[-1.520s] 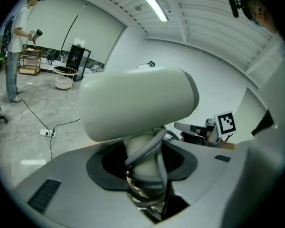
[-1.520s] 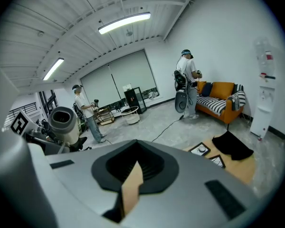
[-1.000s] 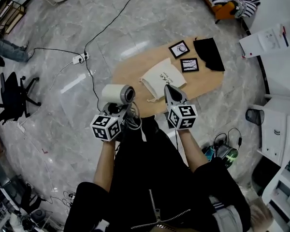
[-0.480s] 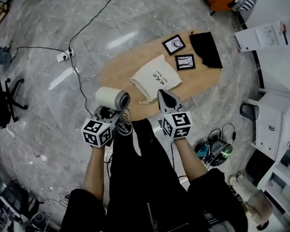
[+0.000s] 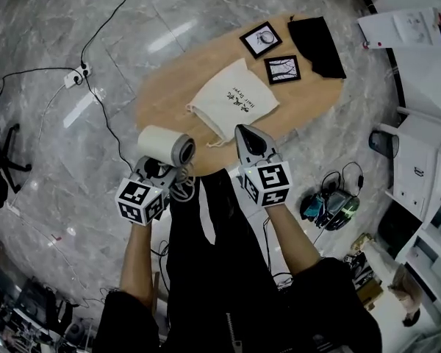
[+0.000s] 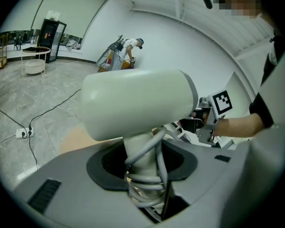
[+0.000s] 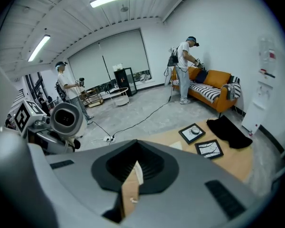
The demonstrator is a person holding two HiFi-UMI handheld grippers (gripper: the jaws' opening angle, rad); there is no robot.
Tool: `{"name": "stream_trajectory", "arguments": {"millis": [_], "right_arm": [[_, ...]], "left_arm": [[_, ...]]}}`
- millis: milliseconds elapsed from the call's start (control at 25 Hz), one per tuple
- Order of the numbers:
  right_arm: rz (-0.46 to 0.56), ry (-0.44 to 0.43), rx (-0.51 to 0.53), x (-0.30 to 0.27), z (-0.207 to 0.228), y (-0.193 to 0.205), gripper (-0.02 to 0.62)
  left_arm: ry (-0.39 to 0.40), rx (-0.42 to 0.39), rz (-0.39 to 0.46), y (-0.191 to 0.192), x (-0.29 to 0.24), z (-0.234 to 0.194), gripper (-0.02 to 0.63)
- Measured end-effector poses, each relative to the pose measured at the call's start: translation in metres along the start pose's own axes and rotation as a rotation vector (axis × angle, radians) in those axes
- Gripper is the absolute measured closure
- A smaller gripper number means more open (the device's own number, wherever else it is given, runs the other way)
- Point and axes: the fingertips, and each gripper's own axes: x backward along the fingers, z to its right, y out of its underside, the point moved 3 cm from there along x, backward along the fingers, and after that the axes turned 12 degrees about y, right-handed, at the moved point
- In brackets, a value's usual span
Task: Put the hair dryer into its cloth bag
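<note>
The cream hair dryer stands upright in my left gripper, just off the near left edge of the oval wooden table. In the left gripper view the jaws are shut on the hair dryer at its handle, where the grey cord is wound. The white cloth bag lies flat on the middle of the table, beyond both grippers. My right gripper is shut and holds nothing, its tips over the near table edge just short of the bag. The hair dryer shows at left in the right gripper view.
Two framed pictures and a black cloth lie on the far right of the table. A power strip and cables run over the floor at left. Gear and white cabinets stand at right. People stand by an orange sofa.
Both grippers have sunk lower towards the table's near edge. The left still carries the hair dryer and the right has stayed shut.
</note>
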Motion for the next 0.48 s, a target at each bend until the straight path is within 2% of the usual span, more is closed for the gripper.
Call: {"name": "stream_trajectory", "arguments": {"millis": [280,480], "right_arm": [[-0.059,0.007,0.051,-0.04,0.001,0.044,0.586],[-0.095,-0.004,0.107,-0.069,-0.003,0.08,0.586]], "left_arm": [[0.033,-0.046,-0.071,0.03,-0.036,-0.032,0.425],[0.031,-0.044,-0.148,0.057,-0.05,-0.057,0.425]]}}
